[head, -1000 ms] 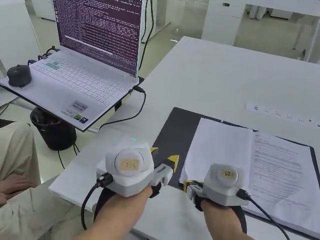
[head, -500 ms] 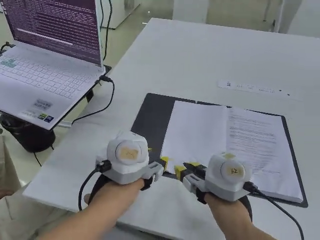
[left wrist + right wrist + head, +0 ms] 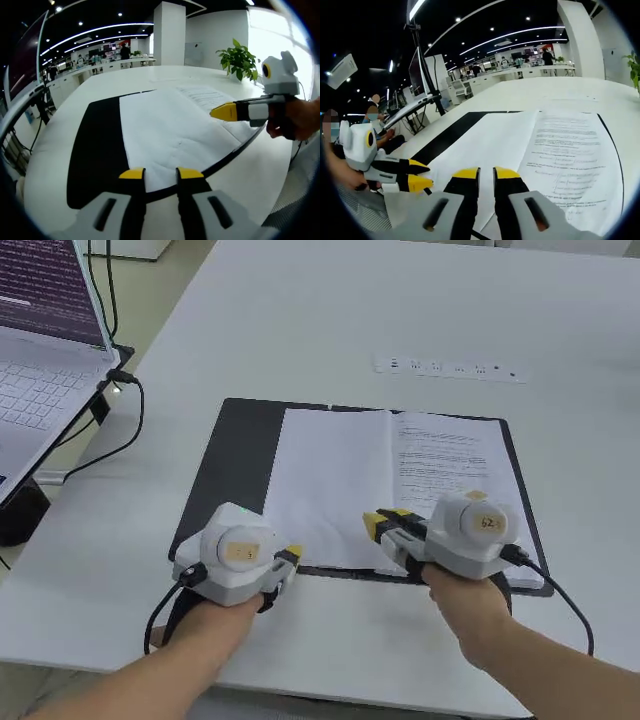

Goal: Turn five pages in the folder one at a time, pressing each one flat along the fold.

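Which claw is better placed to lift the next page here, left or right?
Right. The right claw sits at the near end of the fold, beside the printed page; the left claw is by the blank page's near edge, farther off.

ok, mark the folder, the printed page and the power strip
folder (image 3: pixel 240 470), head view, bare black left cover.
printed page (image 3: pixel 445 465), head view, middle of the text.
power strip (image 3: pixel 445 368), head view, middle of its top.

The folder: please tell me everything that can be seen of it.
The folder lies open and flat on the white table. Its cover looks black and matte. A blank white page lies left of the fold, a printed page right. The left gripper is at its near edge by the blank page, the right gripper near the fold. Contact cannot be told.
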### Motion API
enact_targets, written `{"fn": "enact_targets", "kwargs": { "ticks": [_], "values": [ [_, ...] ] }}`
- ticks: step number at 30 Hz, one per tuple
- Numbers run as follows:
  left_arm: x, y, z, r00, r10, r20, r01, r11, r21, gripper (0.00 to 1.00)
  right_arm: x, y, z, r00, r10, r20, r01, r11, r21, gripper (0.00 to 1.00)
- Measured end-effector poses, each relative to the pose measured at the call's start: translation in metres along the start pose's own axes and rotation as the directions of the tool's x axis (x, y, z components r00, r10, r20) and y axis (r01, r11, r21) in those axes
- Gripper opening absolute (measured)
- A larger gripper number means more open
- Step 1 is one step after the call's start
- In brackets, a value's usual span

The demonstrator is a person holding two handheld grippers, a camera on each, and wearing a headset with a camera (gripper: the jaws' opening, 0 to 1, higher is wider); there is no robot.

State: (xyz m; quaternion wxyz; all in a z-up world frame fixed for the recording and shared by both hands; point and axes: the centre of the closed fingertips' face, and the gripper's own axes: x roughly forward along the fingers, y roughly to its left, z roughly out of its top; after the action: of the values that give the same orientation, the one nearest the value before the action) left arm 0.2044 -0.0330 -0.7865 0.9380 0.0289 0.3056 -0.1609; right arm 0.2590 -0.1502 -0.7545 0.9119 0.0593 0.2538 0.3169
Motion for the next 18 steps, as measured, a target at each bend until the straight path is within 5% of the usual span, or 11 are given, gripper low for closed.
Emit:
{"fn": "enact_targets", "kwargs": {
  "ticks": [1,2,4,18],
  "values": [
    [0.0,0.0,-0.004,1.0,0.003,-0.003,-0.003,1.0,-0.003,0.23,0.001,-0.003,0.001,1.0,-0.001,0.001,0.001,1.0,0.002,0.08],
    [-0.001,0.0,0.003,0.9988,0.004,0.048,-0.006,0.999,0.035,0.23,0.003,-0.006,0.004,1.0,0.001,0.007,-0.001,1.0,0.01,0.09],
    [-0.001,-0.002,-0.004,0.9996,0.01,0.026,-0.011,1.0,0.023,0.24,0.007,-0.009,0.006,1.0,0.006,0.008,-0.006,1.0,0.014,0.09],
    [0.001,0.002,-0.003,0.9975,0.033,0.063,-0.034,0.999,0.012,0.24,0.039,-0.039,0.013,0.9998,0.017,-0.013,-0.017,1.0,-0.018,0.0]
  ]
}}
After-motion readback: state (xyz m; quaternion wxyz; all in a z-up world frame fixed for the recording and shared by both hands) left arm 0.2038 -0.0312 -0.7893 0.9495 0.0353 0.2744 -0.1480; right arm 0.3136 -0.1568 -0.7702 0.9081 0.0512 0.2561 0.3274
